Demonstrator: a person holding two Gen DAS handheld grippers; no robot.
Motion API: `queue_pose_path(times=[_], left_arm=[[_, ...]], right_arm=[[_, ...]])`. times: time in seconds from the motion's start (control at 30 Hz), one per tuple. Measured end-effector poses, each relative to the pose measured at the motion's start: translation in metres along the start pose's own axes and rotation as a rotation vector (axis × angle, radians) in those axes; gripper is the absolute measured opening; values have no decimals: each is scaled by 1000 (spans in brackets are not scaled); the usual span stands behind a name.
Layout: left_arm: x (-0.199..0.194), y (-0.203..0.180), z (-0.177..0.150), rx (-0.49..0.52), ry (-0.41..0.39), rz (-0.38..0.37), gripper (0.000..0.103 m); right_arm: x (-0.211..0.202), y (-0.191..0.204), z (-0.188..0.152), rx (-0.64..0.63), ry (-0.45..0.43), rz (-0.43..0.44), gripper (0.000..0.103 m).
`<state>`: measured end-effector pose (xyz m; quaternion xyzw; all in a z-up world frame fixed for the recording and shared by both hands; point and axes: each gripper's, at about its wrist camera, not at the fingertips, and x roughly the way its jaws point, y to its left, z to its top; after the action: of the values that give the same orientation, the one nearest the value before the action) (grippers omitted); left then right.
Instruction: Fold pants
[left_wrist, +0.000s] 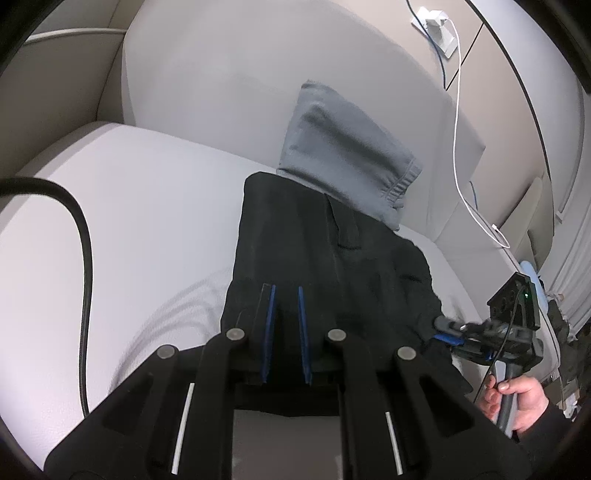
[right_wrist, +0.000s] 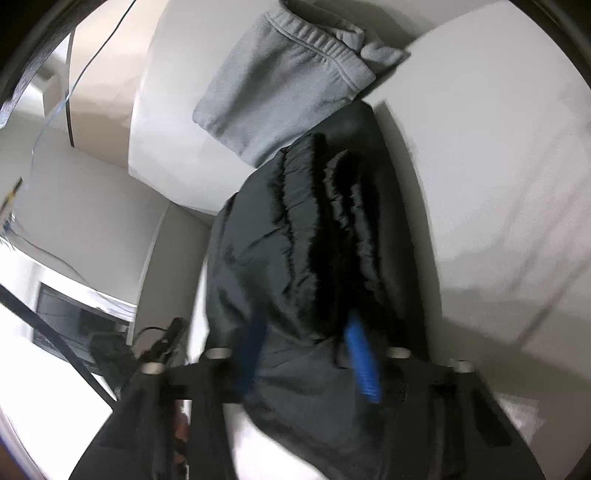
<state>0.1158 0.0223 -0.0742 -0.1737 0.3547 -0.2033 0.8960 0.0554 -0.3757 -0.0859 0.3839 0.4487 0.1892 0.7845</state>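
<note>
Black pants lie folded lengthwise on a white sofa seat. My left gripper sits over their near end, its blue pads a small gap apart with dark cloth around them; whether it grips is unclear. My right gripper is at the pants' right edge. In the right wrist view, the pants bunch between its blue pads, with the gripper shut on the cloth. That view is blurred.
Folded grey sweatpants lean on the sofa backrest just beyond the black pants, also in the right wrist view. A white charging cable hangs at right. A black cable crosses the seat at left.
</note>
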Motion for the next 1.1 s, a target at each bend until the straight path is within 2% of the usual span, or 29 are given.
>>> queue_pose_path(times=[0.03, 0.07, 0.4, 0.63, 0.83, 0.9, 1.1], left_arm=[[0, 1, -1, 1, 3, 3, 8], [1, 1, -2, 10, 5, 10, 8], [7, -15, -10, 87, 27, 21, 8], [32, -20, -28, 136, 131, 52, 8], [37, -24, -35, 165, 139, 101, 8], [37, -27, -36, 169, 139, 112, 8], [37, -26, -37, 166, 141, 126, 8]], right_arm=[[2, 1, -3, -24, -10, -7, 12], [1, -1, -5, -26, -13, 2, 10], [-49, 17, -31, -76, -78, 82, 8], [-31, -11, -37, -49, -15, -10, 8], [-27, -22, -37, -25, -12, 10, 6], [-27, -19, -37, -52, -9, -5, 6], [-27, -29, -37, -28, -6, 26, 6]])
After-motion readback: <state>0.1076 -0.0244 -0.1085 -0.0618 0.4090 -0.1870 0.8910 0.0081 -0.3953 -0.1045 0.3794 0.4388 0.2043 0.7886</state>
